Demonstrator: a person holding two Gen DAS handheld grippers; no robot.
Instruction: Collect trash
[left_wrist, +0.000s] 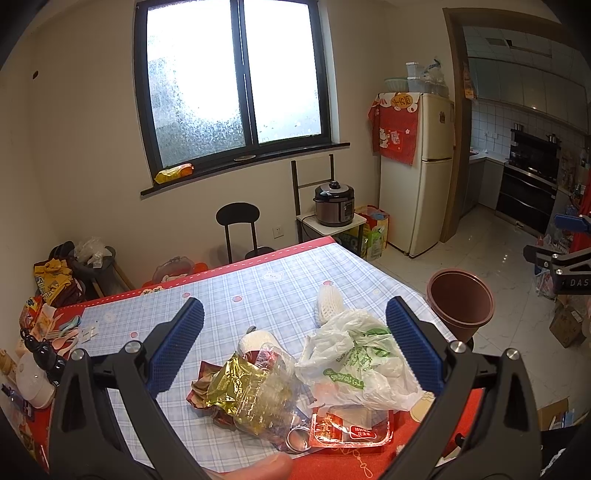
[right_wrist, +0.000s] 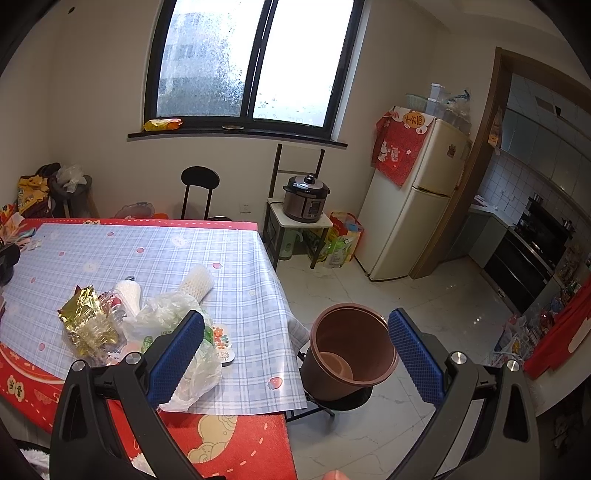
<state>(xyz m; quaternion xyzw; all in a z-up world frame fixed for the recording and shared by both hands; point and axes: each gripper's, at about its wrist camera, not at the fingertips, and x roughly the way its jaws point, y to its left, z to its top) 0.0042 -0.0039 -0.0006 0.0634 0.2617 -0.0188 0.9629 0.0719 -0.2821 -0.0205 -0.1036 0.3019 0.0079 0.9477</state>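
A pile of trash lies on the checked tablecloth (left_wrist: 258, 280): a gold foil wrapper (left_wrist: 236, 387), crumpled clear plastic (left_wrist: 275, 391), a white plastic bag (left_wrist: 354, 362) with green print, a white foam net (left_wrist: 328, 304) and a red-labelled clear tray (left_wrist: 351, 428). My left gripper (left_wrist: 295, 350) is open above the pile, empty. A brown bin (right_wrist: 351, 350) stands on a stool beside the table's corner. My right gripper (right_wrist: 295, 350) is open and empty, held in front of the bin. The pile also shows in the right wrist view, with the gold wrapper (right_wrist: 88, 317) at left.
Clutter and small items crowd the table's left edge (left_wrist: 40, 354). A black chair (left_wrist: 238, 229) stands behind the table. A rice cooker (left_wrist: 334, 205) sits on a small stand beside a cream fridge (left_wrist: 417, 173). The tiled floor (right_wrist: 424, 302) leads to the kitchen on the right.
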